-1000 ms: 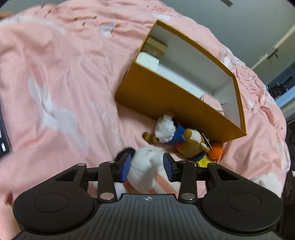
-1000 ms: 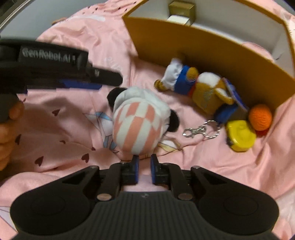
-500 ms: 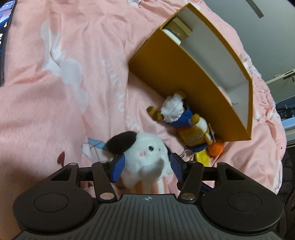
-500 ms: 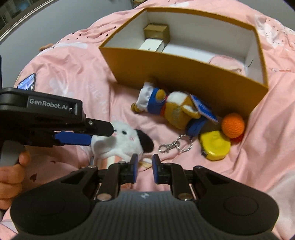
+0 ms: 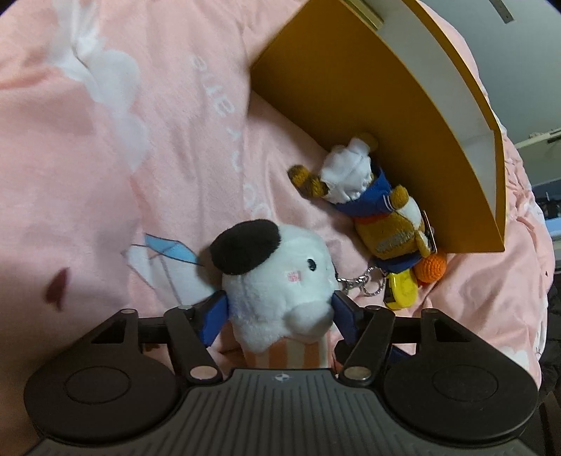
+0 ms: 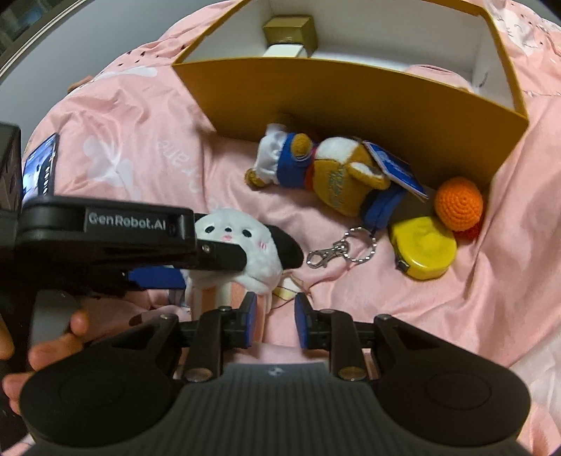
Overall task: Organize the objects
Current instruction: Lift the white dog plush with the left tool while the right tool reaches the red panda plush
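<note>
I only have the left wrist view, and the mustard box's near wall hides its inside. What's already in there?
Observer: A small gold box sits in the far left corner of the mustard box, with a white item just in front of it.
Operator: Any room left?
Observer: The floor that shows looks mostly bare. Only a pink thing lies at the right end.
Operator: Where's my right gripper?
Observer: The right gripper is low beside the striped body of the white plush. Its jaws have just been opening, and nothing is clamped between them.
</note>
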